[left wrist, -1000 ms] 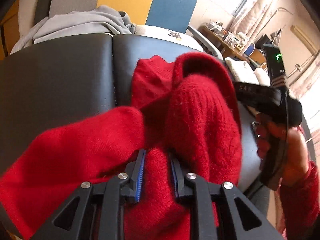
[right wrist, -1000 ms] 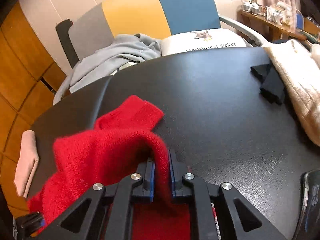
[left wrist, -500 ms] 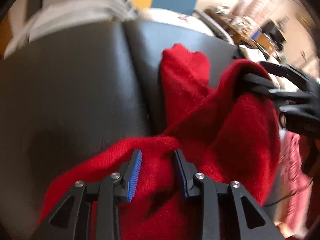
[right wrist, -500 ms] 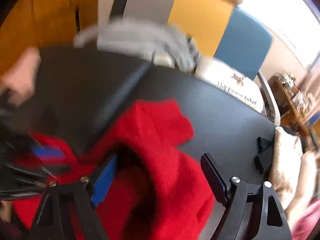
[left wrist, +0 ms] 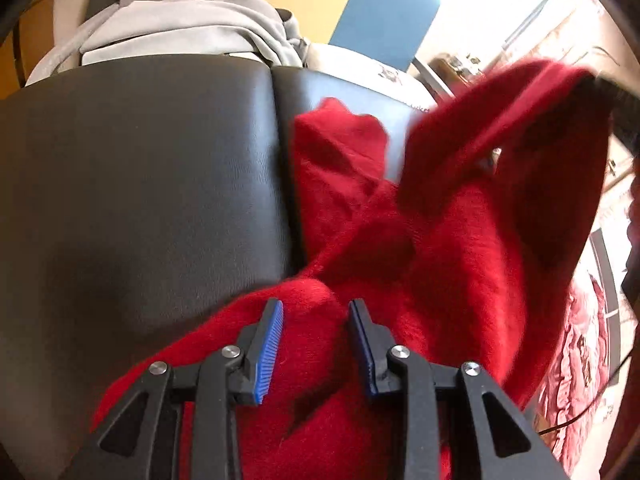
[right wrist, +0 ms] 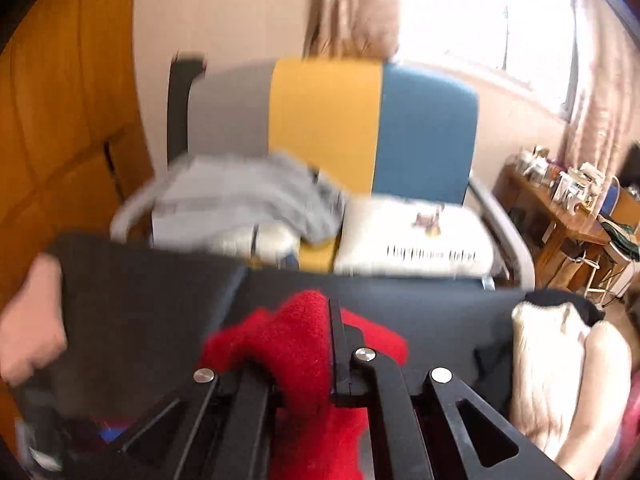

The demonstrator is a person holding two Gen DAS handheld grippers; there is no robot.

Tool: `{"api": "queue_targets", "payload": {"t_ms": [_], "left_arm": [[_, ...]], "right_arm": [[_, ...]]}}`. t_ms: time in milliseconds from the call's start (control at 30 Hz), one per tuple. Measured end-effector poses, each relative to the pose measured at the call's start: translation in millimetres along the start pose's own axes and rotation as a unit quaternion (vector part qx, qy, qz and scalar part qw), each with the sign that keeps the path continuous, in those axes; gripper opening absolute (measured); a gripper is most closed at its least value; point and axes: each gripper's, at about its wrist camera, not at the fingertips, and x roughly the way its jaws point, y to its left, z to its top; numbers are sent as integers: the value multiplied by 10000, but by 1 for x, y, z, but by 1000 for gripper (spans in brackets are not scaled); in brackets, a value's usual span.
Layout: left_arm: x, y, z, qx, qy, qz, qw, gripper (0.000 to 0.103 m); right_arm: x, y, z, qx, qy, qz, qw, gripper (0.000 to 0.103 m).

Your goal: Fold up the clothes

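Right gripper [right wrist: 304,344] pinches red sweater [left wrist: 460,240] hem above table [left wrist: 140,180]

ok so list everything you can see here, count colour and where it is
sweater: 1, red, partly lifted off the black table
table: 1, black, under the sweater
hoodie: 1, grey, heaped on the chair
chair: 1, grey, yellow and blue, behind the table
pillow: 1, white with print, on the chair seat
cream garment: 1, at the table's right edge
pink cloth: 1, at the table's left edge
left gripper: jaws apart over the sweater
right gripper: jaws closed on the sweater
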Motion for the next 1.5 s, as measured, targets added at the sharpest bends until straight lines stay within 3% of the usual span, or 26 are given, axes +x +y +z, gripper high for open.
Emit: {"api": "queue_targets", "payload": {"t_ms": [167,267,367,500,600,667,700,733,833,900,1033,1100,1167,1233,1367,1500], "left_arm": [[-7,2,-3,-155,-183,-51,9997,34],[-5,4,-3,-295,-185,-87,9994,34],[5,-1,-4,-474,-165,-45,9987,34],[19,-10,-10,-583,-288,14,9979,34],[21,-15,-15,-531,-362,102,9979,34],[23,-20,-16,-533,-360,104,9979,34],[24,-22,-16,-536,-345,87,9979,34],[25,-22,-13,-527,-310,49,9981,34],[17,-18,-11,-609,-415,-96,9972,34],[10,-14,-8,-699,-543,-231,9958,34],[-4,0,11,-932,-821,-246,9920,34],[-1,1,26,-936,-762,-214,9925,34],[8,0,43,-888,-602,-234,9939,36],[19,-5,57,-761,-478,-225,9957,36],[42,-18,72,-381,-432,114,9983,40],[73,-24,79,-184,-106,100,9997,41]], "right_arm": [[-40,-18,60,326,-965,-152,9947,4],[-59,-43,66,513,-1347,-475,9884,4],[-51,-82,49,934,-1249,-897,9837,4],[-9,-149,-9,1712,-529,-1758,9680,4],[50,-191,-72,1946,899,-2146,9529,6],[85,-208,-119,2255,1952,-2012,9330,10],[91,-213,-141,2497,2249,-1856,9234,13],[85,-213,-152,2671,2226,-1737,9214,15],[61,-213,-183,3141,2091,-1431,9149,39],[23,-207,-187,3119,1634,-1525,9235,54],[-36,-161,-180,2527,792,-1532,9520,67],[-29,-118,-176,1953,857,-918,9727,68],[-13,-73,-178,1410,1092,-145,9839,67],[6,-30,-184,886,1390,408,9855,65],[51,21,-209,-142,2003,224,9794,64],[65,12,-223,131,1991,369,9792,60]]}}
